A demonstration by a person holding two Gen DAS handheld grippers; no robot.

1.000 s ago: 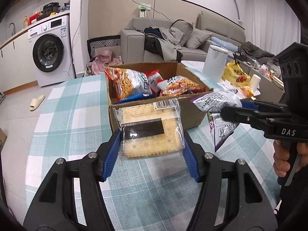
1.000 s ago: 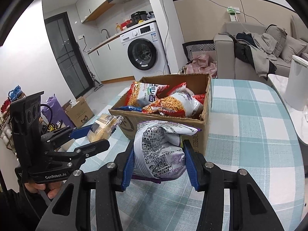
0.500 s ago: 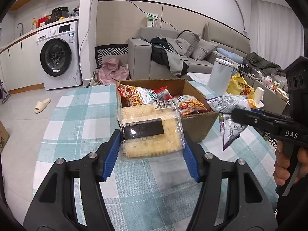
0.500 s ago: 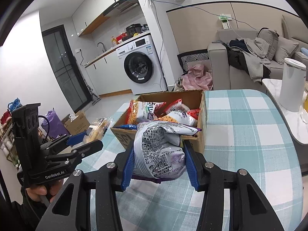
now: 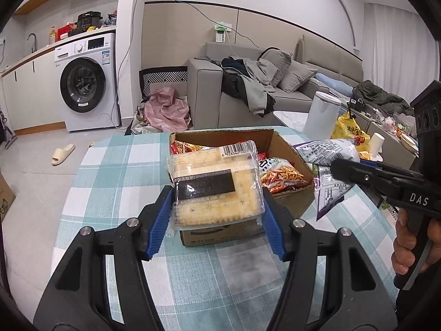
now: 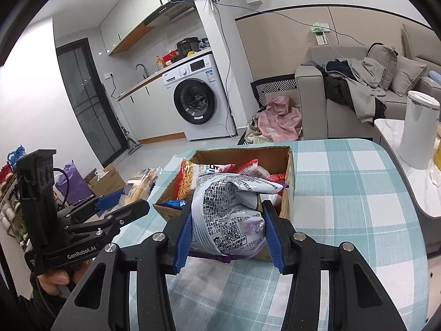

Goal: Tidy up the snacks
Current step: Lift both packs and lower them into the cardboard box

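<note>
Left tongs (image 5: 216, 218) clamped on one clear cracker pack (image 5: 216, 186), held above surface (image 5: 110, 171), near edge of box. Right tongs (image 6: 227, 234) clamped on one silver-purple snack bag (image 6: 228, 215), also off surface. One cardboard box (image 5: 289, 149) at 12 o'clock of both tongs, several orange-red snack bags (image 5: 281, 175) inside; exact count unclear. Two hands, one per tong set.
</note>
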